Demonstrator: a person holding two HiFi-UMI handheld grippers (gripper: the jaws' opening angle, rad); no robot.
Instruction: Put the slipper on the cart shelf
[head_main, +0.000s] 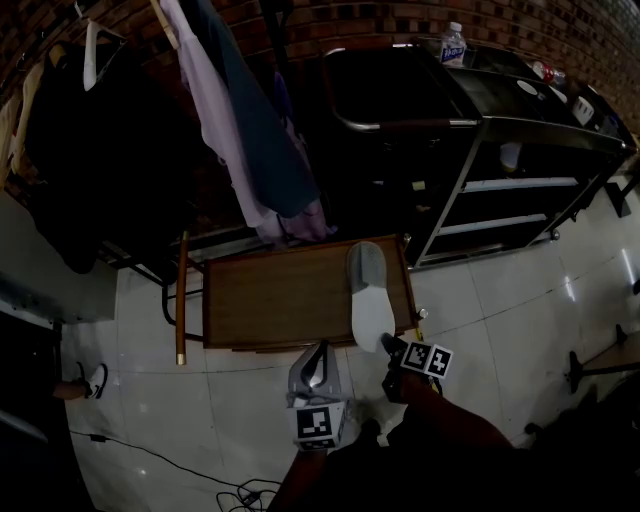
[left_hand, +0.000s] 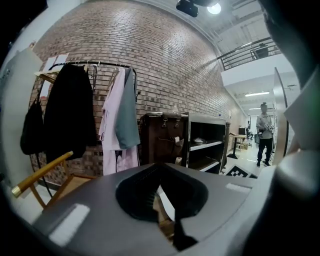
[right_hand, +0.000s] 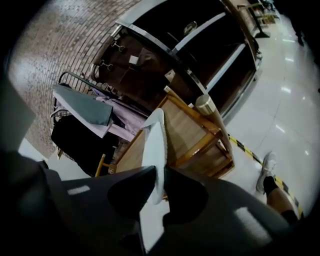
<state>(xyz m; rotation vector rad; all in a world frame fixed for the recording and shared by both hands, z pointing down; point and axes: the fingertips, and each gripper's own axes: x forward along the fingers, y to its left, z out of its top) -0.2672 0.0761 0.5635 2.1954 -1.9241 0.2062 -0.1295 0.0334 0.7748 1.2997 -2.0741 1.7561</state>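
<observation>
A grey and white slipper (head_main: 368, 290) lies lengthwise on the right end of the wooden cart's top shelf (head_main: 270, 295), its heel past the front edge. My right gripper (head_main: 393, 347) is at that heel. In the right gripper view both fingers press the slipper's white sole (right_hand: 156, 145) edge-on, so the right gripper (right_hand: 156, 175) is shut on it above the cart (right_hand: 185, 130). My left gripper (head_main: 318, 350) hovers just in front of the cart, left of the slipper. The left gripper (left_hand: 170, 220) has its jaws slightly apart, with wood and a white strip showing through the gap.
A black metal rack (head_main: 520, 130) with a water bottle (head_main: 453, 45) stands behind the cart at the right. Hanging clothes (head_main: 250, 130) crowd the back left. A shoe on a foot (right_hand: 267, 165) and striped floor tape (right_hand: 245, 147) lie beside the cart. Cables (head_main: 240, 490) trail on the tiles.
</observation>
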